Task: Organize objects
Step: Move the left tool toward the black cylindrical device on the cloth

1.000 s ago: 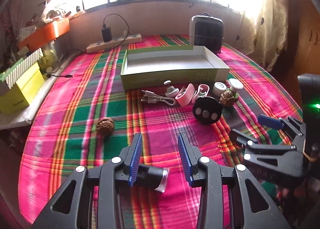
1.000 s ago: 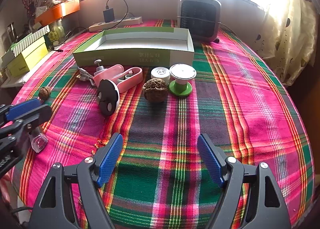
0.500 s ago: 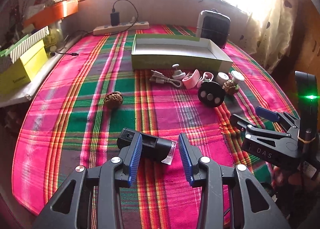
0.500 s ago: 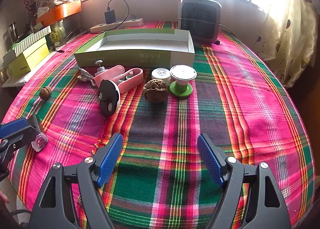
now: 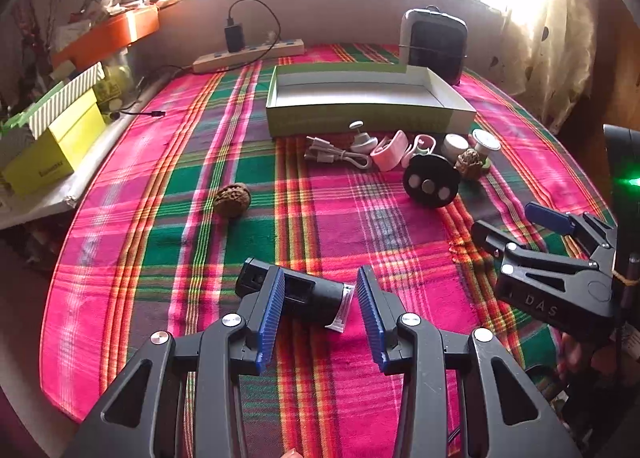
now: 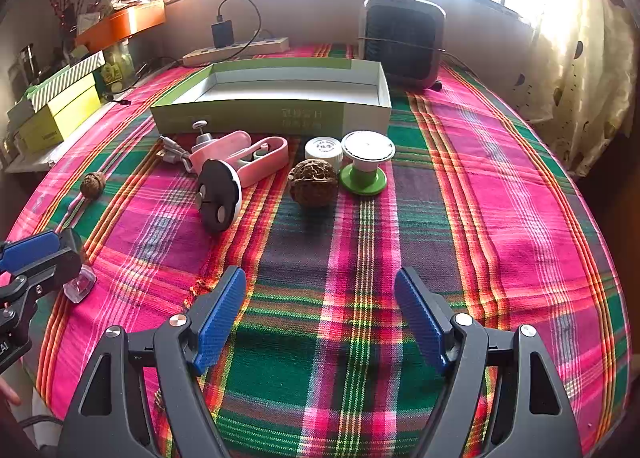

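Left gripper (image 5: 320,306): jaws parted, low over the table, fingers level and pointing forward. Right gripper (image 6: 320,314): jaws spread wide, holding nothing, fingers level, positioned to the right of the left gripper.

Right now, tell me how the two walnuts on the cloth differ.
The left walnut lies alone on the plaid cloth; the right walnut sits in the clutter, close beside the green spool and the white cap. The right walnut looks larger, perhaps only nearer. Both are brown and wrinkled.
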